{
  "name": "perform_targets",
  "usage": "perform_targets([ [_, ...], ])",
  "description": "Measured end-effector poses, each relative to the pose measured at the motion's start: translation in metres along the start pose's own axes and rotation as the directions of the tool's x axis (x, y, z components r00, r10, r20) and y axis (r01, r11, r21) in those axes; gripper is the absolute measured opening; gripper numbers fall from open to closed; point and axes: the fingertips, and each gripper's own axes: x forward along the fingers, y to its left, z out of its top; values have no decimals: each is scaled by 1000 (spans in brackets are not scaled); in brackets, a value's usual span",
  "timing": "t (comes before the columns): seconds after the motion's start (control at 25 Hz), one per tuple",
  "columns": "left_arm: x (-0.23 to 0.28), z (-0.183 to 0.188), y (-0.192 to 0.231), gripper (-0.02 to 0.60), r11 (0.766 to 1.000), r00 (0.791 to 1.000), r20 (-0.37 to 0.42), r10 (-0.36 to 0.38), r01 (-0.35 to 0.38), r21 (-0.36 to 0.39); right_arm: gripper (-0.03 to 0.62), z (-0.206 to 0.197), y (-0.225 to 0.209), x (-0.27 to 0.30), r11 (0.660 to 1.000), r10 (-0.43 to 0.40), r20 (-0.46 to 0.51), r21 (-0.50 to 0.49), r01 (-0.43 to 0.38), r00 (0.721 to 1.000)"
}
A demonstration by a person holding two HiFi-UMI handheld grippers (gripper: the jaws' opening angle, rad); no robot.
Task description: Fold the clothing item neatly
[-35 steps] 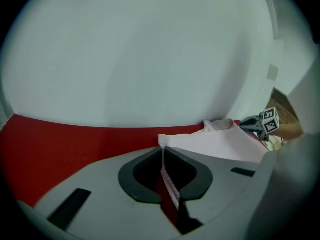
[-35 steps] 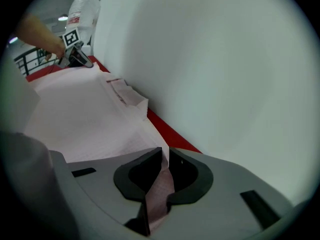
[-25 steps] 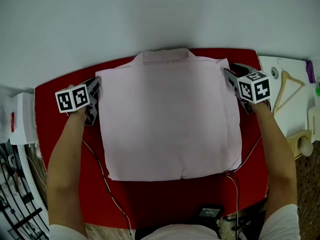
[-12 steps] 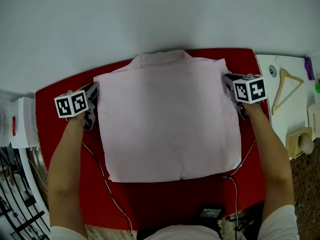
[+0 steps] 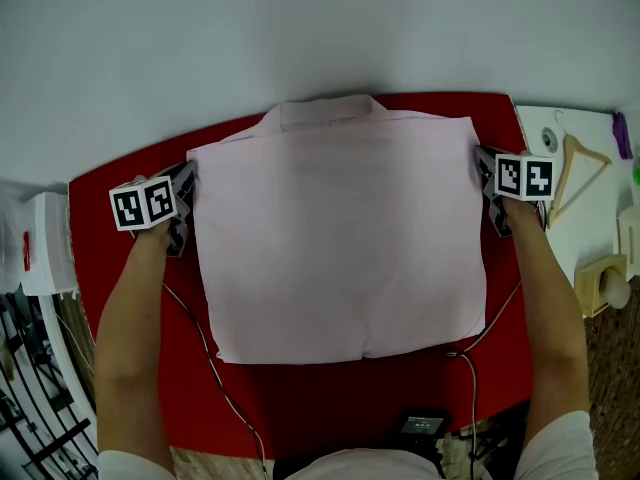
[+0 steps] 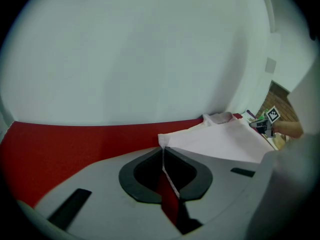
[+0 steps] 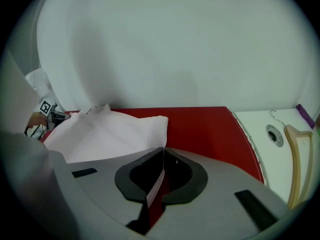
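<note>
Jaws: left gripper [image 5: 189, 175] clamped on shirt [image 5: 335, 238] left edge | right gripper [image 5: 481, 159] clamped on right edge

Red table [image 5: 330, 398] meets pale wall [image 5: 300, 28], white counter [image 5: 595, 220] beside.

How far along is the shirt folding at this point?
Done: the shirt lies flat as a rectangle on the red table. In hand: the left gripper pinches one collar-end corner; the right gripper has just closed on the other. Left: folding it in half, probably.

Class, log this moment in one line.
left gripper: shut on shirt | right gripper: just closed on shirt | shirt: flat on red table
</note>
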Motion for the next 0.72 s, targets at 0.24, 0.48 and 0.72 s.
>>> perform_targets([
  [0.24, -2, -1, -2, 18, 1000, 1000, 2, -25, 25, -8, 23, -2, 6, 5, 1000, -3, 23, -20, 4, 1000],
  [0.48, -21, -3, -8, 103, 998, 998, 4, -65, 65, -16, 153, 10, 13, -13, 997, 16, 86, -74, -10, 996],
  [0.72, -46, -8, -2, 130, 998, 999, 18, -50, 51, -38, 155, 1, 16, -33, 997, 16, 71, -72, -11, 997],
])
